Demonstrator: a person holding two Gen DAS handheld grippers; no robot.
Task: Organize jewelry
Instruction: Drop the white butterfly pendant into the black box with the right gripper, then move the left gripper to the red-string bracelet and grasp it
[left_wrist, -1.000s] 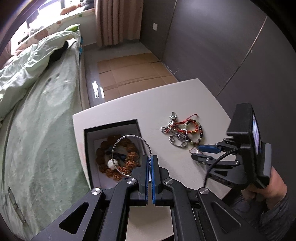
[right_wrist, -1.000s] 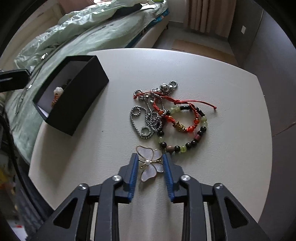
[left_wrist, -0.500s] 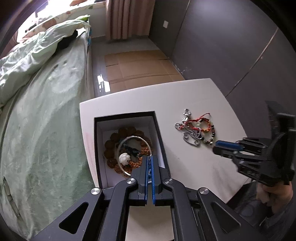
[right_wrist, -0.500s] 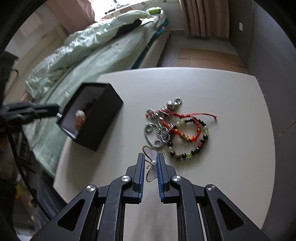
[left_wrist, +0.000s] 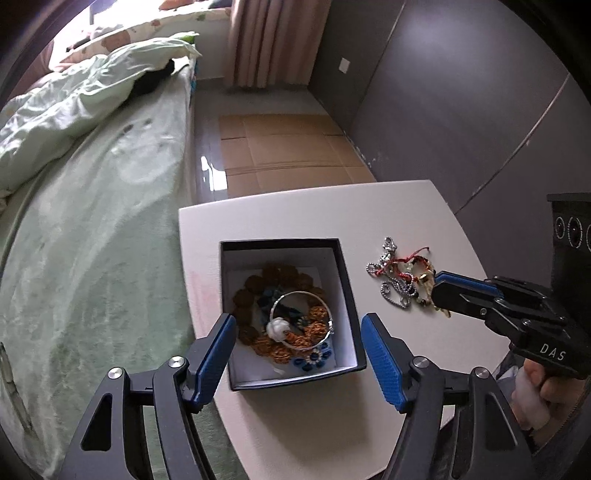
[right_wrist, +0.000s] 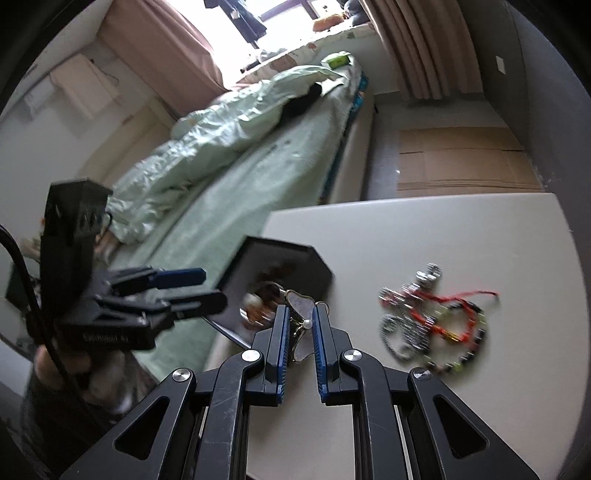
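— Jewelry, where does it sit?

— Part of it lies inside the black box (left_wrist: 351, 295) on the white table (left_wrist: 295, 206): a brown bead bracelet (left_wrist: 255, 291), a silver bangle (left_wrist: 301, 319) on top of it with a white bead (left_wrist: 277, 326), and a blue flower piece (left_wrist: 314, 356) at the near edge. A tangled pile (right_wrist: 432, 317) of silver chain, red cord and dark and green beads lies on the table to the right of the box, apart from it.

— And the left gripper (left_wrist: 297, 345)?

— Spread wide, holding nothing. Its blue pads stand on either side of the near part of the box, above it.

— The right gripper (right_wrist: 298, 332)?

— Clamped on a butterfly brooch (right_wrist: 301, 306), pale wings with a gold rim and a small pearl at the middle. It is lifted clear of the table, between the pile and the box.

— What is beyond the table?

— A bed (left_wrist: 92, 206) with a pale green quilt to the left, flattened cardboard (left_wrist: 288, 147) on the floor at the far side.
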